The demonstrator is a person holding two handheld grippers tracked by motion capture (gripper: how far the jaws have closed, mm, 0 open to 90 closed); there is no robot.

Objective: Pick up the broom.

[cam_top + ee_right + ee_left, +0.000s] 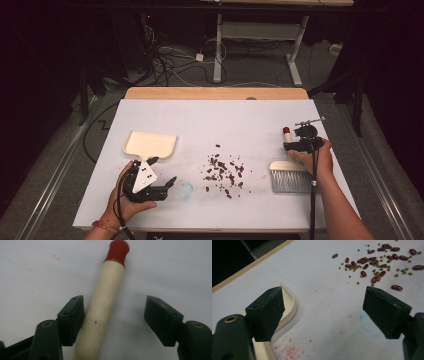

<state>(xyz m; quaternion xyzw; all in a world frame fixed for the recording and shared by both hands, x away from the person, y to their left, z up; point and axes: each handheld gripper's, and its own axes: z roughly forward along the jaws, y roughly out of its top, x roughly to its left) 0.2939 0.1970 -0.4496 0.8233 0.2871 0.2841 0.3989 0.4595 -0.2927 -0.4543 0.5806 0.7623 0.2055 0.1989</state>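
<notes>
A scatter of red beans and small green ones (224, 172) (374, 262) lies mid-table. A cream dustpan (149, 144) (288, 305) rests at the left. My left gripper (163, 170) (324, 302) is just in front of the dustpan, open, with one jaw over the pan's corner and nothing between the jaws. At the right lies a hand brush (290, 175) with a cream handle (105, 302) and a red tip (286, 131). My right gripper (296, 146) (113, 300) is down over the handle, straddling it. One pad touches the handle and the other stands well apart from it.
The white sheet (250, 120) covers the table, with a wooden strip (215, 93) along the far edge. A blue smudge (186, 188) and faint red stains (292, 350) mark the sheet near the left gripper. Cables and desk legs lie on the floor beyond.
</notes>
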